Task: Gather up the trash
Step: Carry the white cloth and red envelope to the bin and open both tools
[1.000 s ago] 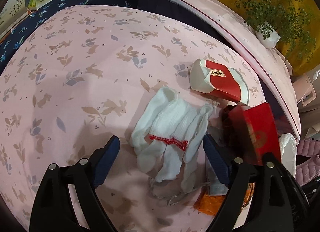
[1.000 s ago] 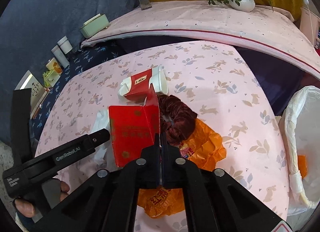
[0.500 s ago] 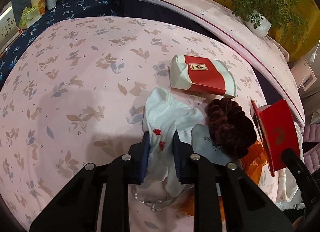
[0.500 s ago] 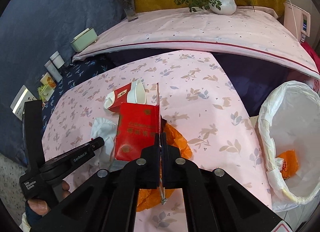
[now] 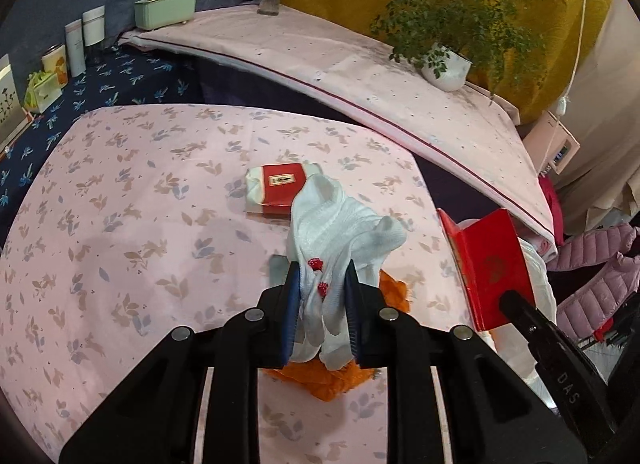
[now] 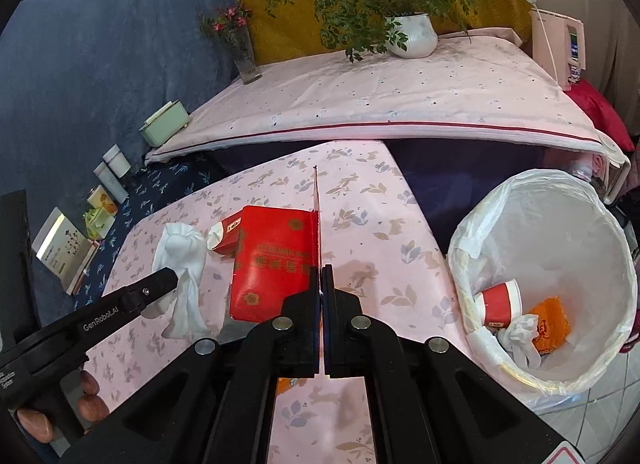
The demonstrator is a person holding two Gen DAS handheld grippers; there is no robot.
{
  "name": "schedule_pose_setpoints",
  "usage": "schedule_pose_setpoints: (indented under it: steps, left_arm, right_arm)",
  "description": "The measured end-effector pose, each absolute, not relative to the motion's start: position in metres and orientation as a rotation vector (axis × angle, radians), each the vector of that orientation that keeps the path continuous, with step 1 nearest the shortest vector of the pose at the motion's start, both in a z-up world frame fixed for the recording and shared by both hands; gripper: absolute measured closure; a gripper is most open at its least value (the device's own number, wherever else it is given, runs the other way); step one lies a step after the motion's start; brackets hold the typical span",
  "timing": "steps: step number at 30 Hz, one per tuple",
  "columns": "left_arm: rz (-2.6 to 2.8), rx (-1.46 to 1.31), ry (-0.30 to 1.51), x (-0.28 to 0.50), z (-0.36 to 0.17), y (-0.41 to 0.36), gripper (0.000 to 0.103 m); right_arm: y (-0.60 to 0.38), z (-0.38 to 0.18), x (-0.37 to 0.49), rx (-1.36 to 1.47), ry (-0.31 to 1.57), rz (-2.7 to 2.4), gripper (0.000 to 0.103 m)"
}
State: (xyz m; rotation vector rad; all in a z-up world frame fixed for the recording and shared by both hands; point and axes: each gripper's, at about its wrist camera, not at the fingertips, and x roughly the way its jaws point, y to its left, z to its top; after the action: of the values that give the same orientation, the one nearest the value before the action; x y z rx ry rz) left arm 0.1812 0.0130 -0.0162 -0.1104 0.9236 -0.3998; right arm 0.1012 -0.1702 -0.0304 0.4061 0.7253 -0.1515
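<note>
My left gripper (image 5: 320,288) is shut on white gloves with a red cord (image 5: 336,224) and holds them above the pink table (image 5: 120,224). The gloves also show in the right wrist view (image 6: 180,260). My right gripper (image 6: 321,284) is shut on a flap of a flattened red box (image 6: 272,260), lifted over the table; it also shows in the left wrist view (image 5: 492,264). A red and white crushed carton (image 5: 276,188) lies on the table. An orange wrapper (image 5: 332,376) lies under the left gripper.
A bin lined with a white bag (image 6: 544,248) stands right of the table, holding a red cup (image 6: 500,300), tissue and an orange wrapper. A potted plant (image 6: 408,36), a vase (image 6: 244,52) and a green box (image 6: 164,124) stand on the far shelf.
My left gripper shut on the gloves and raised them off the table. My right gripper lifted the red box and carried it right, toward the bin.
</note>
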Motion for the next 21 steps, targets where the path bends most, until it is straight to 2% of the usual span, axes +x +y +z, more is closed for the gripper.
schedule_pose_setpoints:
  steps: [21]
  left_arm:
    - [-0.737, 0.07, 0.927, 0.098, -0.001, -0.158, 0.083]
  right_arm:
    - [-0.3, -0.031, -0.002, 0.558, 0.632, -0.376, 0.102]
